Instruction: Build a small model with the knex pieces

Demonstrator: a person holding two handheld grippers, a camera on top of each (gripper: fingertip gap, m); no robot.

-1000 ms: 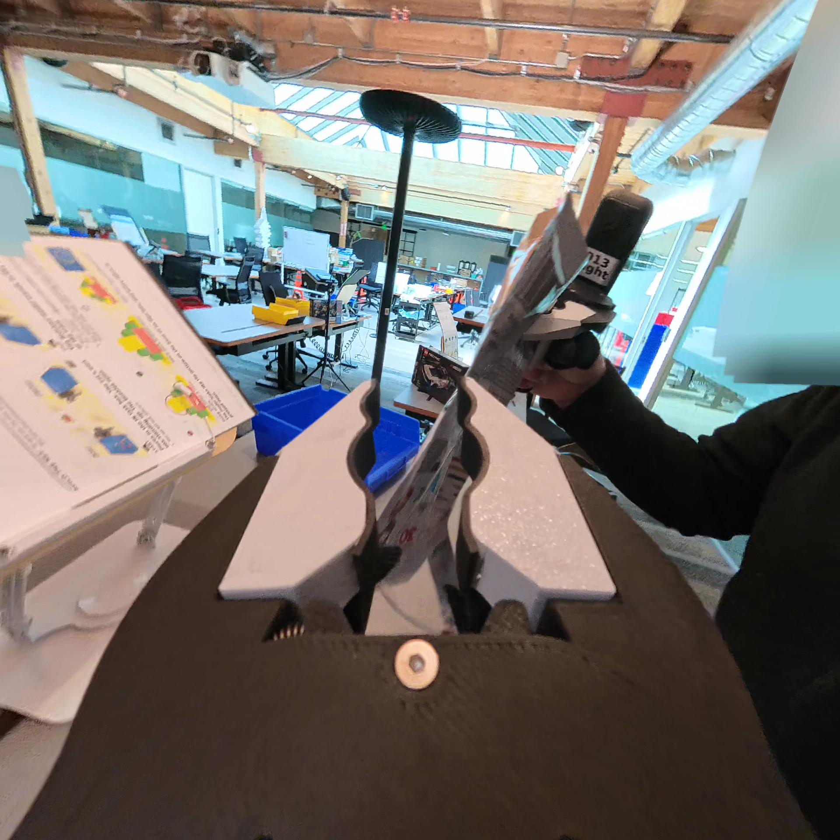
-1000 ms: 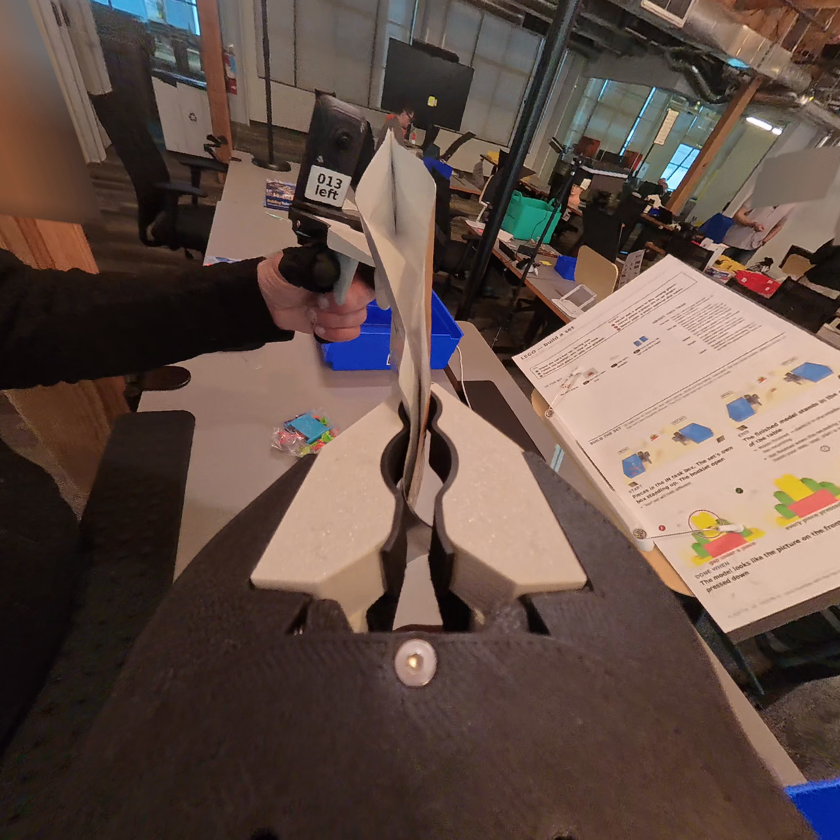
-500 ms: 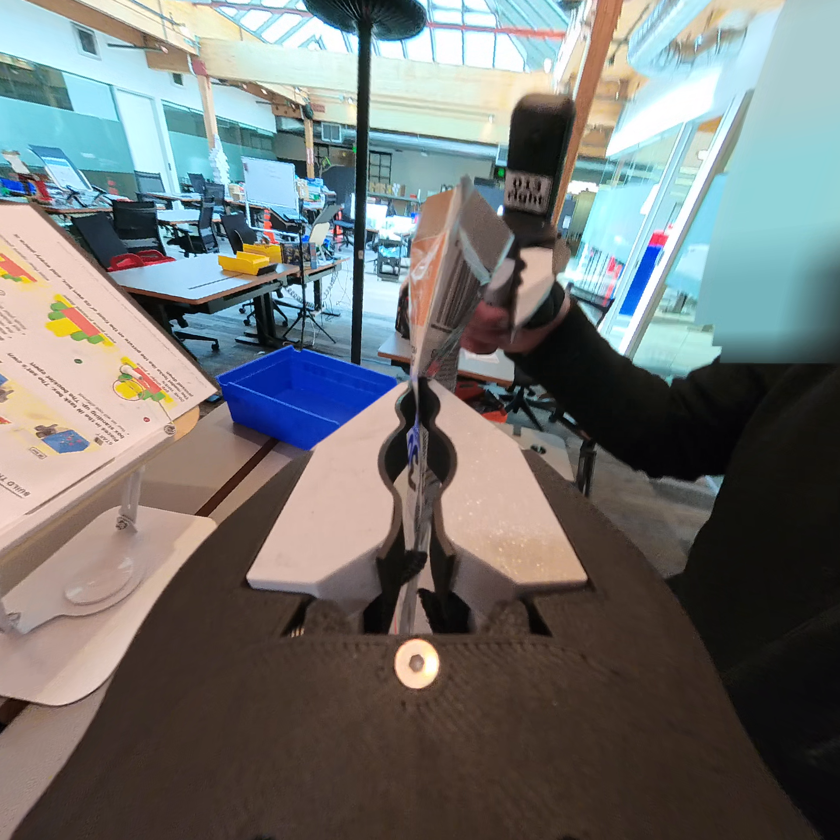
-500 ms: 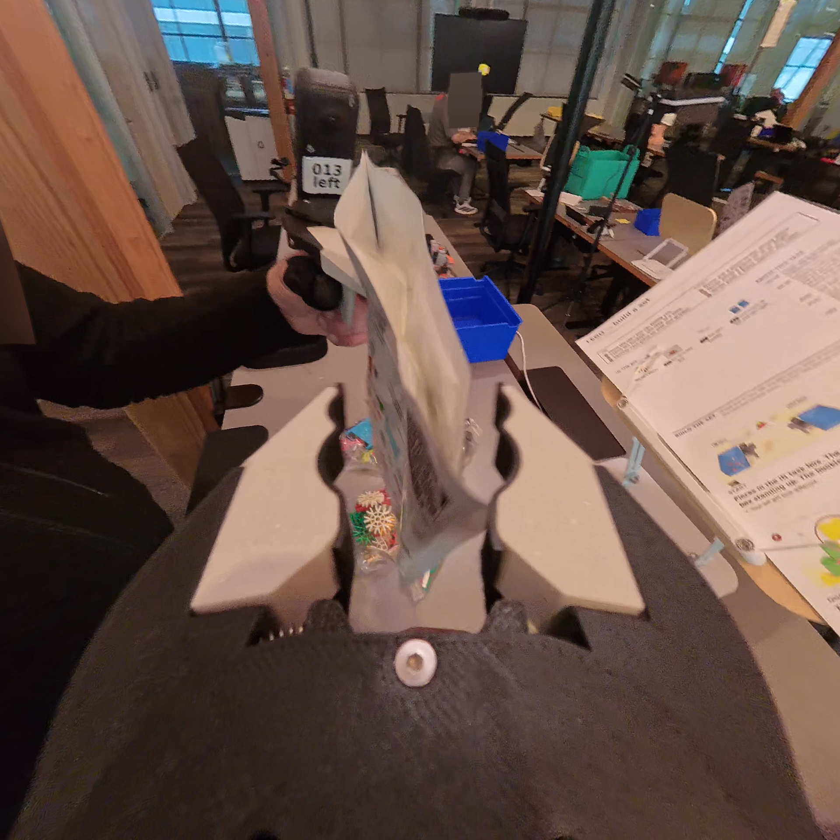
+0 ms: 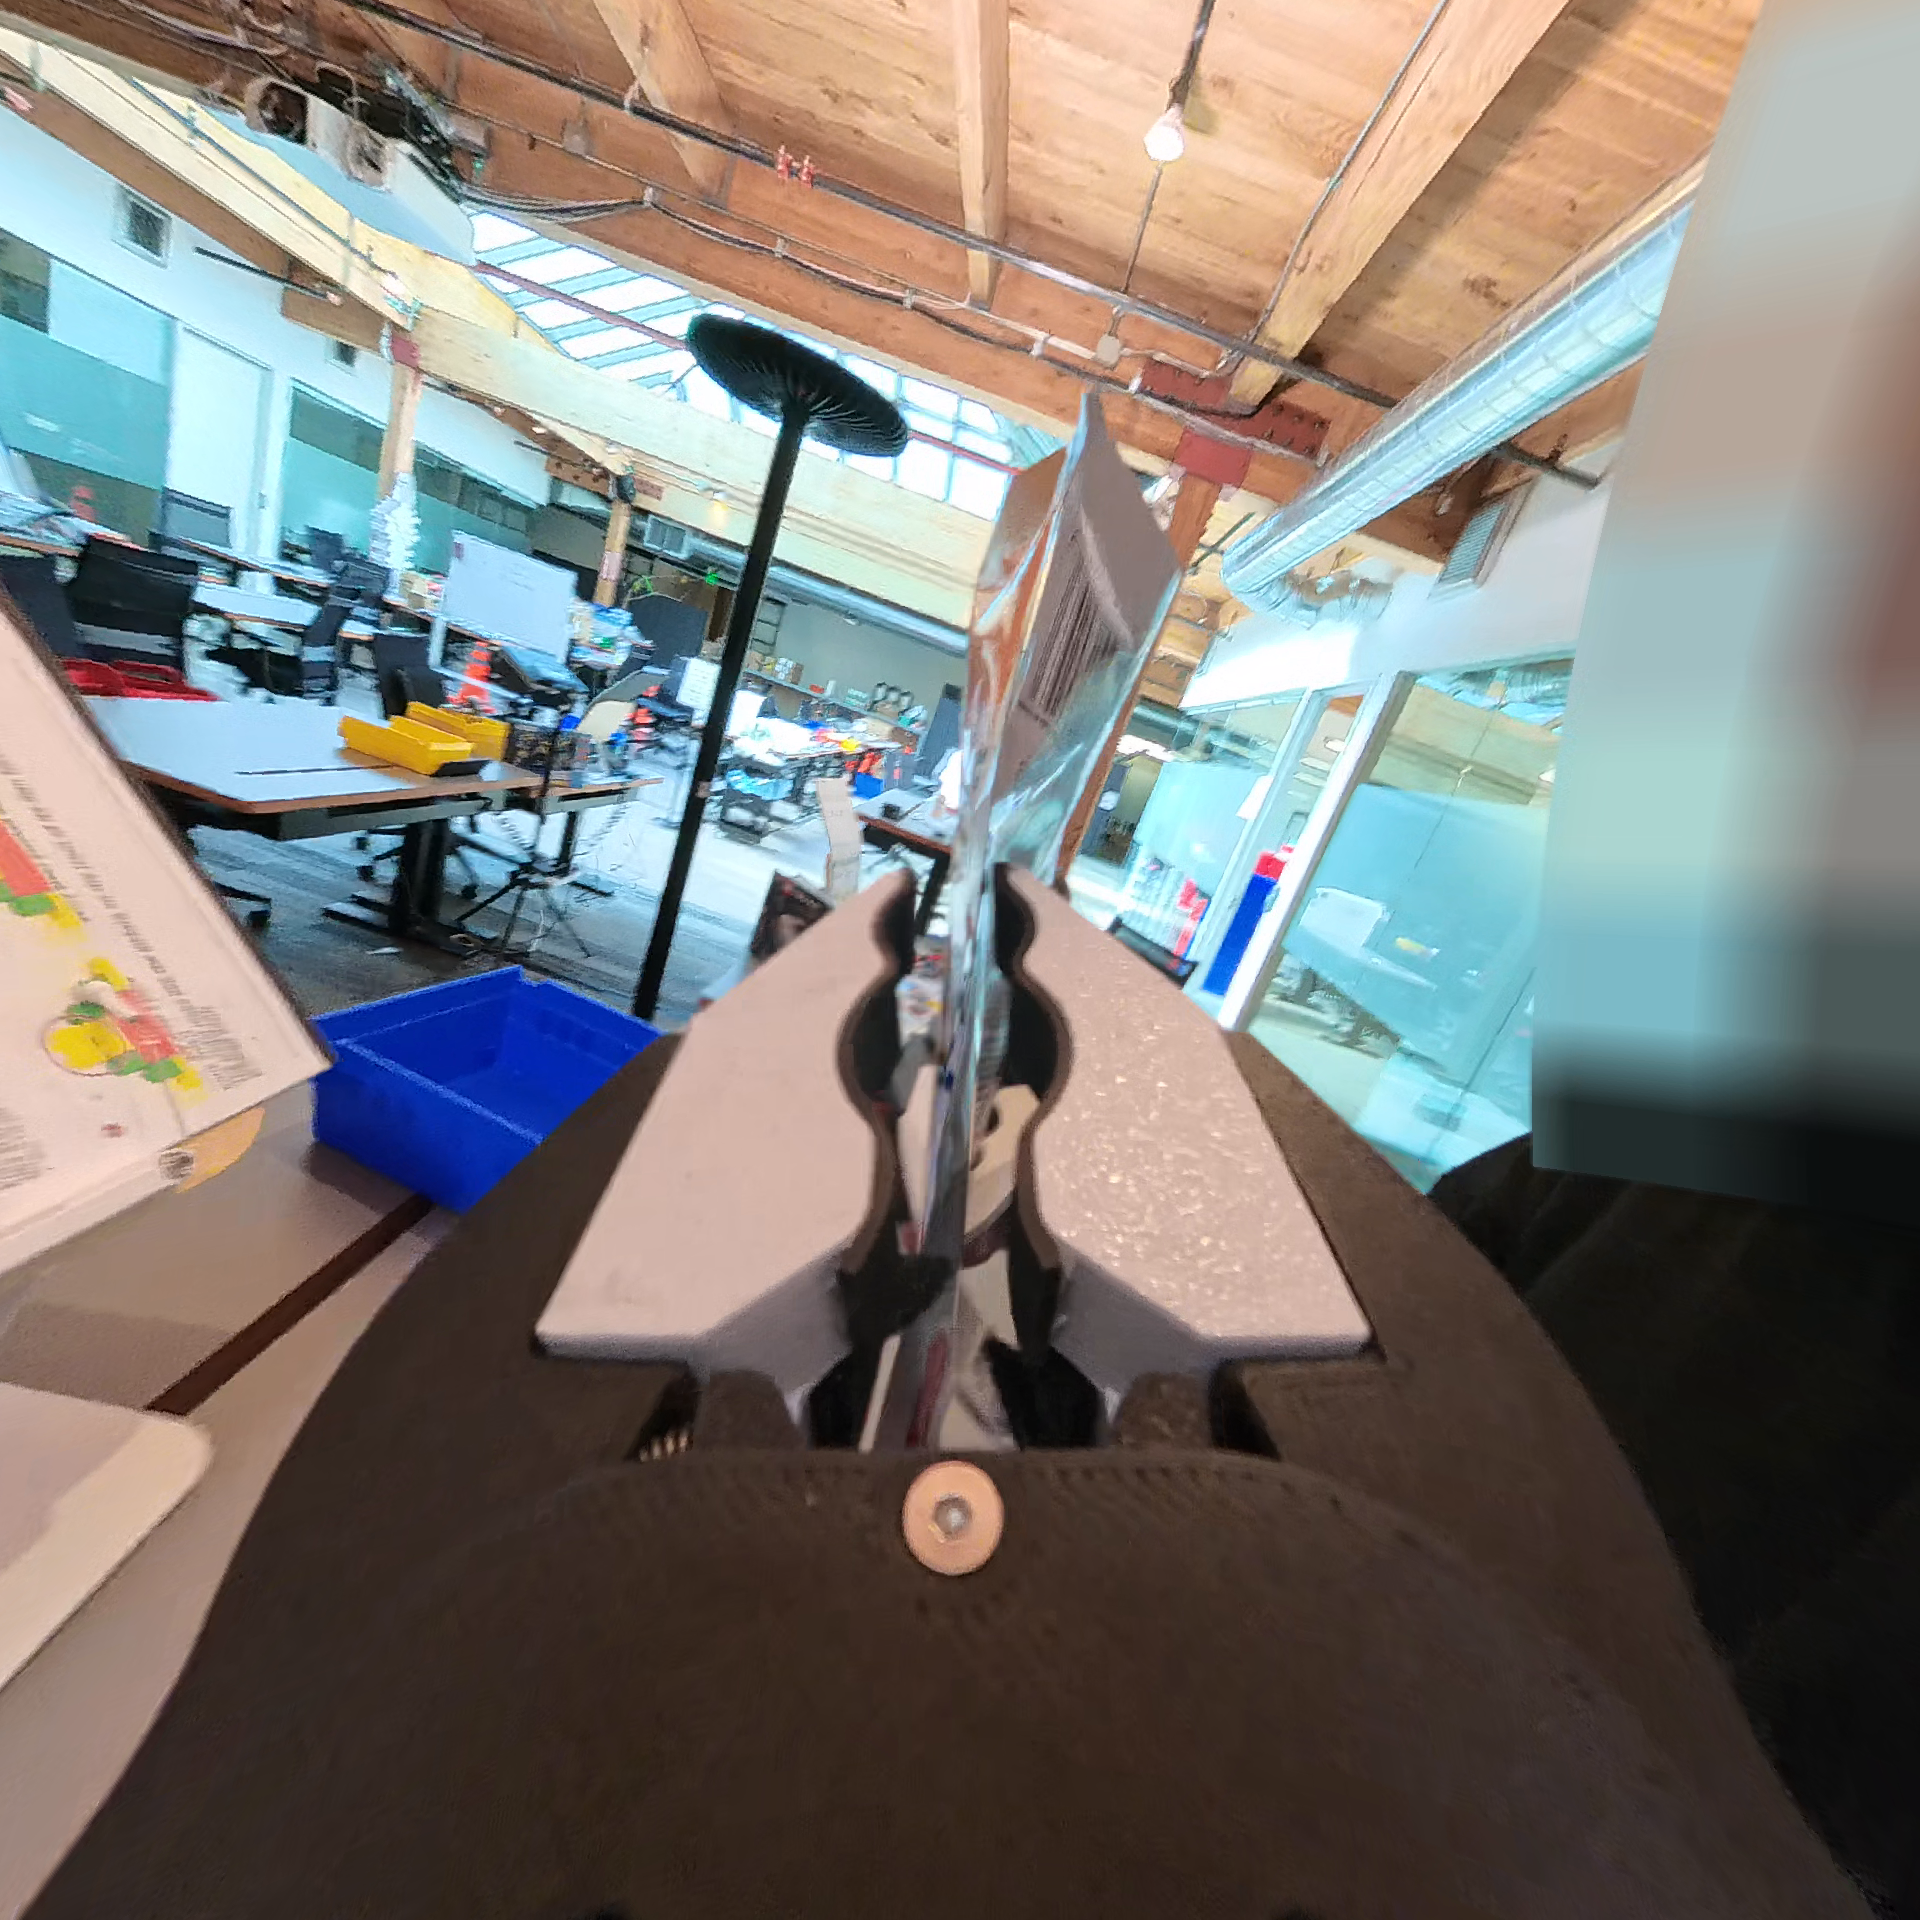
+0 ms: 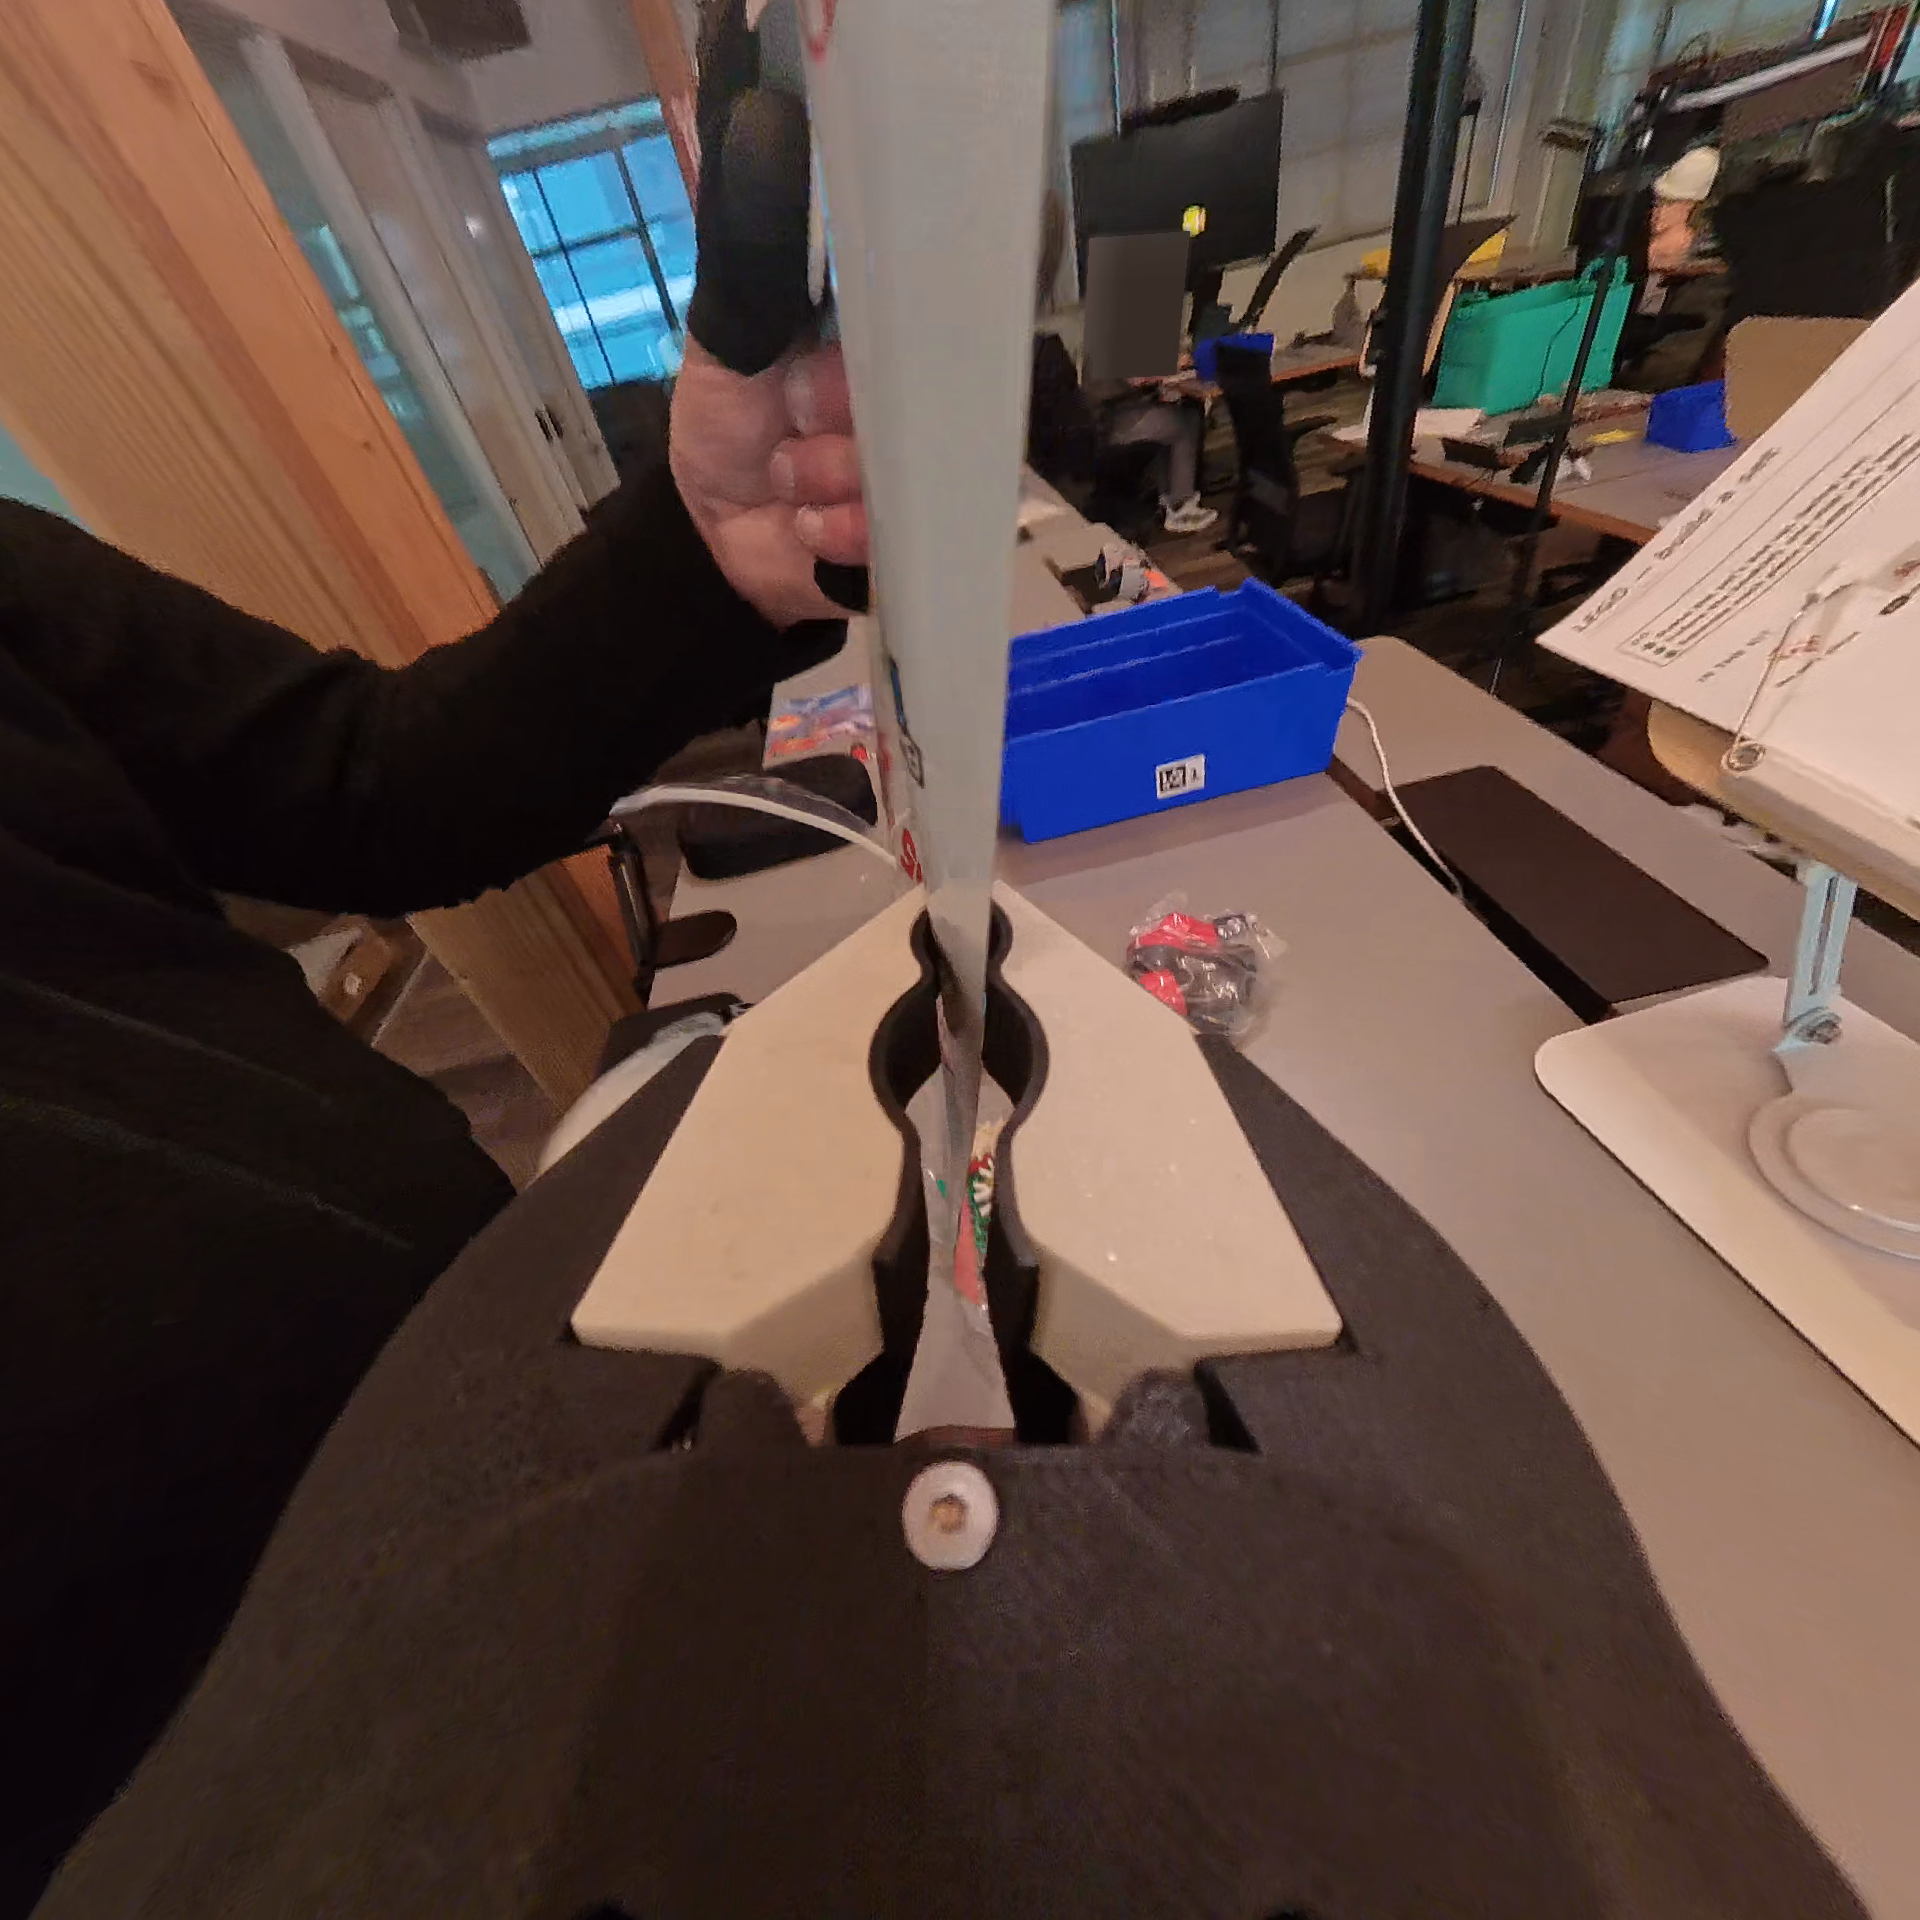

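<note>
As both clamp it, packet (image 6: 940, 436) (upright) between right tool (image 6: 961, 920), left tool (image 5: 954, 883)

Both tongs closed, raised in front of the person

The left tongs (image 5: 954, 914) point upward, fingers pinched nearly together. The right tongs (image 6: 961, 935) point forward, fingers pressed close. A hand (image 6: 769, 488) grips the left tool's handle, its black sleeve (image 6: 416, 707) stretched across from the left.

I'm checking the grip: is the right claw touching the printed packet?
Touching. The right wrist view shows the right claw pinched shut on the printed packet, no gap at its tips.
</note>
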